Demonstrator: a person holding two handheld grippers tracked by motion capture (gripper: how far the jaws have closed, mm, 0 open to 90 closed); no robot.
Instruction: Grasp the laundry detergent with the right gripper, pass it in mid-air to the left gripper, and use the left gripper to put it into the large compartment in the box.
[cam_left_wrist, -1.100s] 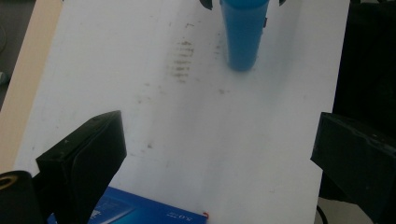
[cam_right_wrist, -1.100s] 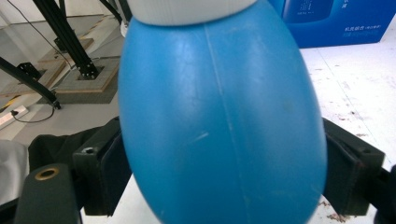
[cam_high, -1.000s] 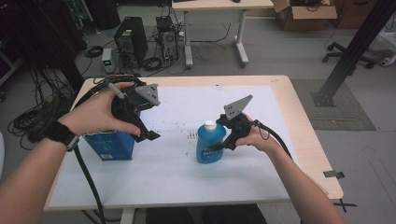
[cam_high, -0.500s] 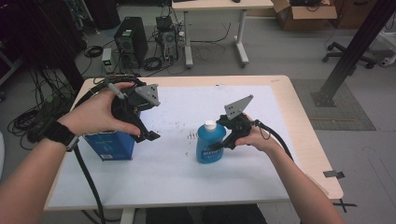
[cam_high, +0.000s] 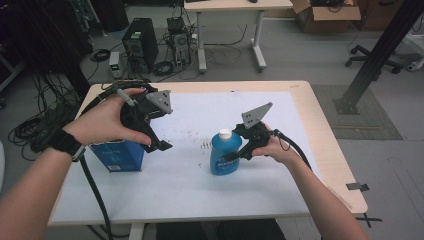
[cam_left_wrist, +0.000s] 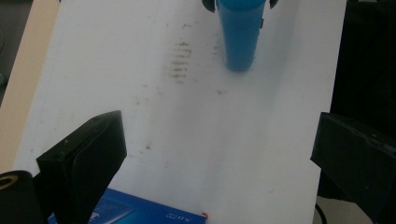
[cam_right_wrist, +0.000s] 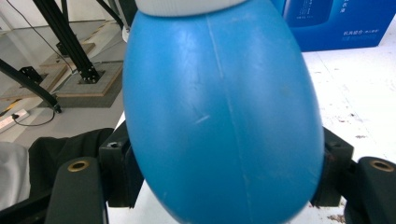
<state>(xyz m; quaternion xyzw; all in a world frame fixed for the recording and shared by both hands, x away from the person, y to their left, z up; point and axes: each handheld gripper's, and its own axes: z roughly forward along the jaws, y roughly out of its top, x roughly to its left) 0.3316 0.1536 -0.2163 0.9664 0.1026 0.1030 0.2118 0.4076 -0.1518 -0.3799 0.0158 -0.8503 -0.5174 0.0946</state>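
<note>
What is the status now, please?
Right tongs shut on blue bottle, upright on table. Left tongs open, above blue box. Nothing between them.

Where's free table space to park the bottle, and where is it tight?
Free: the white mat in front of blue box and blue bottle, and its far strip beyond them. Tight: the gap between box and bottle, where the open left gripper hangs; right gripper clamps the bottle.
</note>
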